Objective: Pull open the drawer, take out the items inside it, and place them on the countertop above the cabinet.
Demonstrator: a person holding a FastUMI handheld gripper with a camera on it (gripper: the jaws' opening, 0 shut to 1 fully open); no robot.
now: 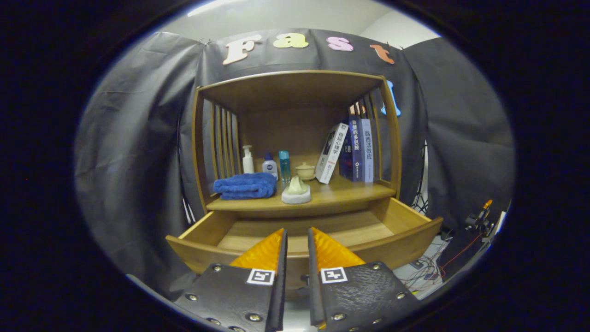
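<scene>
Broadly, cabinet (295,138): wooden unit, open shelf above, drawer below; nothing looks set to topple.
Drawer (405,240): pulled well out toward the gripper, its visible floor bare; near part of the floor hidden behind the front panel and fingers, so contents cannot be told.
Countertop (350,191): already crowded, with books far right, bottles far left, a blue towel (244,186) and a pale ornament (296,190) near the front.
Risk: a placed item could nudge the ornament off the edge; reaching in blind could snag the front panel.
Gripper (297,240): jaws nearly together, narrow gap, holding nothing, tips over the drawer's front edge, centred.
</scene>
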